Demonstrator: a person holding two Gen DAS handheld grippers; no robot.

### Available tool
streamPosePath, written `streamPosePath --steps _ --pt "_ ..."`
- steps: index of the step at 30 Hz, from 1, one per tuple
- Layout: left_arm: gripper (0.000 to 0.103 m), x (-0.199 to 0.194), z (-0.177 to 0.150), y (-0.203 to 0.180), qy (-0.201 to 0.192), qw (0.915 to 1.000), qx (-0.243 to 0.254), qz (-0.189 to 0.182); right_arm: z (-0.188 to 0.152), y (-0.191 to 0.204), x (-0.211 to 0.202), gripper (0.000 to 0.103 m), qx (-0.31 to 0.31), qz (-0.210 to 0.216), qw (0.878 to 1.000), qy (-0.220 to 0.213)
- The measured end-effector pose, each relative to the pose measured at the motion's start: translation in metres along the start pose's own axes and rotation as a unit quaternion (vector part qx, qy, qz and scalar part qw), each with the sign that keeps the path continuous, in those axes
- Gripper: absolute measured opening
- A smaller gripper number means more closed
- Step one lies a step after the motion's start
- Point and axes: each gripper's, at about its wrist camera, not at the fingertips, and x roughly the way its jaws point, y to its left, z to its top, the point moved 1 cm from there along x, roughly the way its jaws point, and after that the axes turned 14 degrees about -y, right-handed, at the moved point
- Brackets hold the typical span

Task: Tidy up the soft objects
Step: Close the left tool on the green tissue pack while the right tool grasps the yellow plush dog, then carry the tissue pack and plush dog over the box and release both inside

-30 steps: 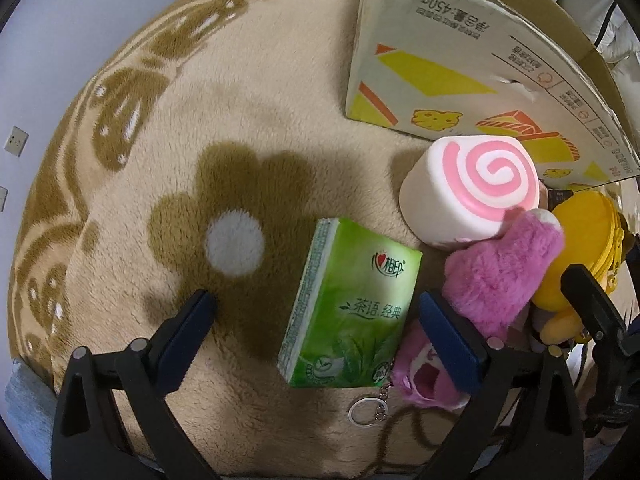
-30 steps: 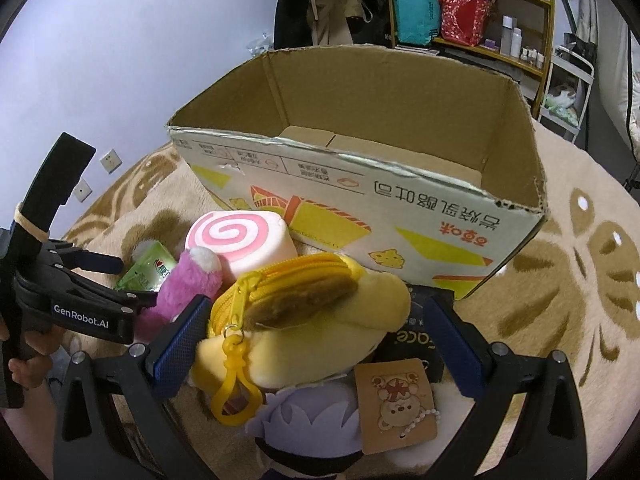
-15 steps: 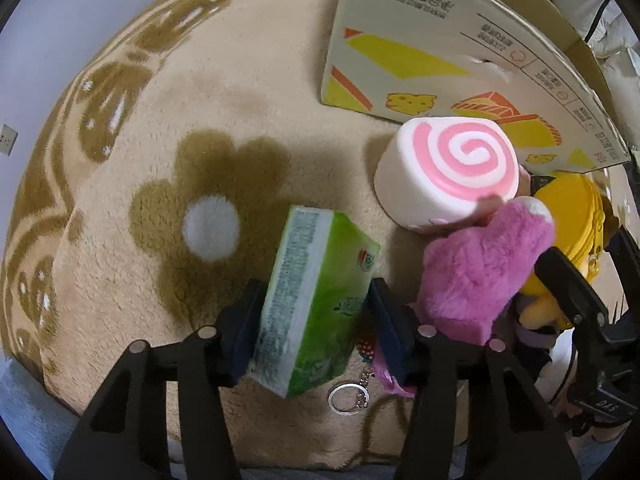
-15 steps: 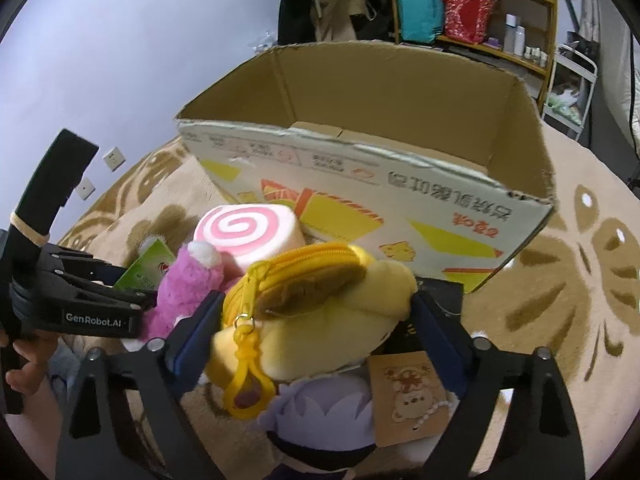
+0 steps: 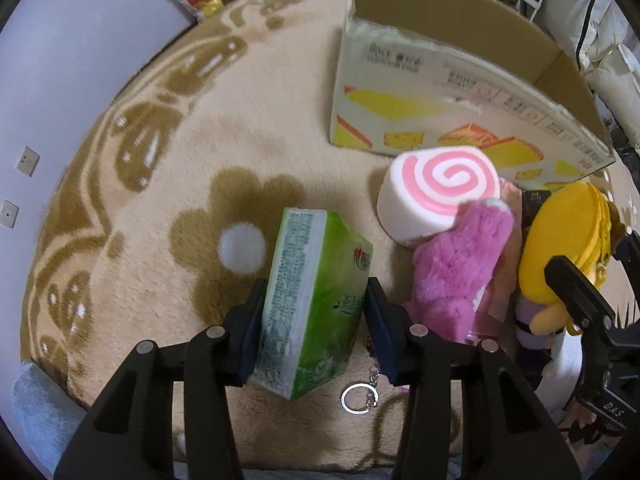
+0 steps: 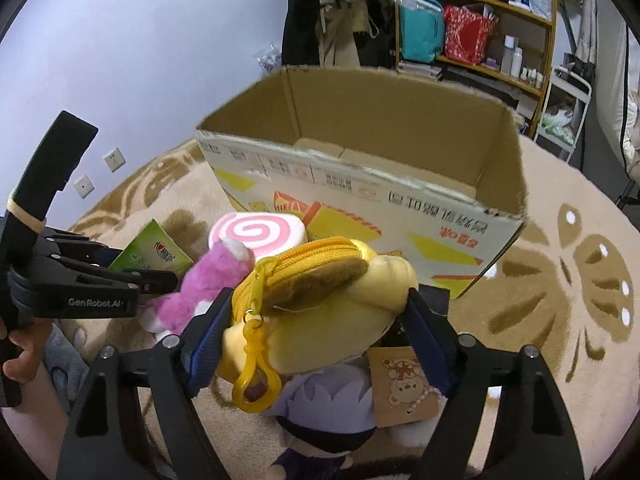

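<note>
Lifted and tipped on edge since a second ago, the green tissue pack is pinched between the pads of the left tool above the flower-patterned rug, just beside the pink plush and swirl cushion. From the right wrist, the right tool has closed on the yellow plush pouch, held over a purple-haired doll before the open cardboard box.

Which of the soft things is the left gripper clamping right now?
The green tissue pack: the left gripper is shut on its sides. The pink plush and swirl cushion lie free beside it.
</note>
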Motion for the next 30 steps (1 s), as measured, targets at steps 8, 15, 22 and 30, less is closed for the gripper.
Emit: streamPosePath --steps 8,15,22,30 --pt "0.046 -0.037 0.008 0.015 -0.065 0.9978 -0.01 0.012 0.007 0.004 -0.027 0.085 0.004 -0.004 0.999 -0.038" --pt "0.046 -0.071 0.009 0.014 -0.114 0.9927 -0.003 0.038 0.015 0.002 -0.051 0.085 0.016 -0.008 0.997 -0.076" --pt "0.046 -0.093 0.011 0.017 -0.164 0.9849 0.003 0.056 0.023 -0.005 -0.083 0.085 0.033 -0.01 0.992 -0.123" --pt "0.046 -0.114 0.024 0.019 -0.207 0.9755 0.003 0.073 0.031 -0.011 -0.108 0.085 0.05 -0.016 0.985 -0.165"
